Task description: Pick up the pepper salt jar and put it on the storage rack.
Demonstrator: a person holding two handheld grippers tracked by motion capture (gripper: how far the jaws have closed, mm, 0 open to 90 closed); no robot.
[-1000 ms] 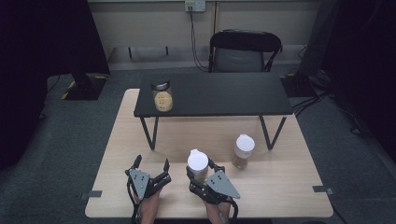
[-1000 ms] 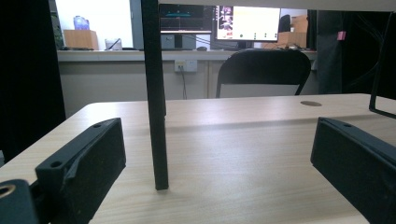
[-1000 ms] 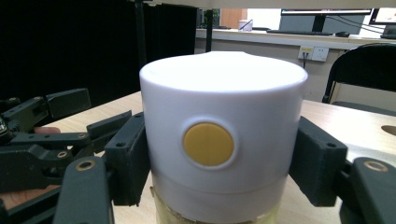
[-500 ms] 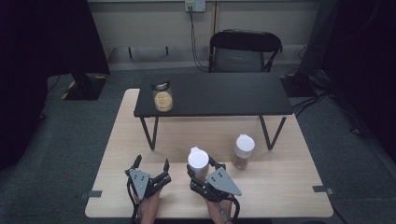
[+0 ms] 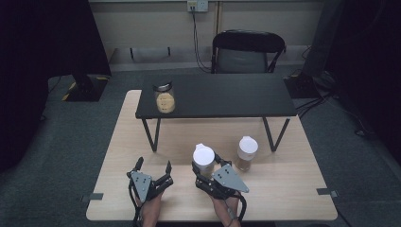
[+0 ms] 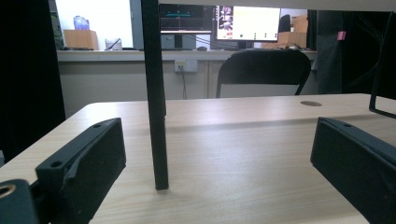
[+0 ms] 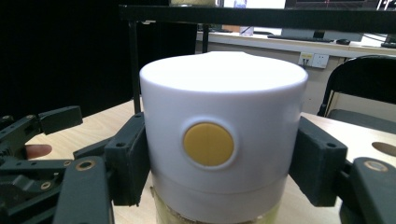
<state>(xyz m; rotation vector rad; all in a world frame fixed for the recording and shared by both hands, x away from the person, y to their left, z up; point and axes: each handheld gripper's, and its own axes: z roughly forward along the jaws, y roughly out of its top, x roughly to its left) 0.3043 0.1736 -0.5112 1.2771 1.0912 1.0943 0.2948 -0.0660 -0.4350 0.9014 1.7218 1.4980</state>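
Right gripper (image 5: 204, 166) is clamped on the white-lidded jar (image 5: 204, 160), which stands upright on the wooden table (image 5: 283, 189), long axis vertical, dead centre between its jaws. Left gripper (image 5: 152, 167) rests just beside, spread and holding nothing.

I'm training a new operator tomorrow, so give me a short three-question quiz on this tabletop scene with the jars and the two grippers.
1. True or false: the left gripper is shut on a jar.
2. Which gripper holds the white-lidded jar? A) left B) right C) neither
3. Fill in: the jar with the dark lid stands on the black ____.

Key:
1. False; its jaws stand open with nothing between them.
2. B; in the right gripper view the pads press the lid's sides.
3. Shelf, at its left end.
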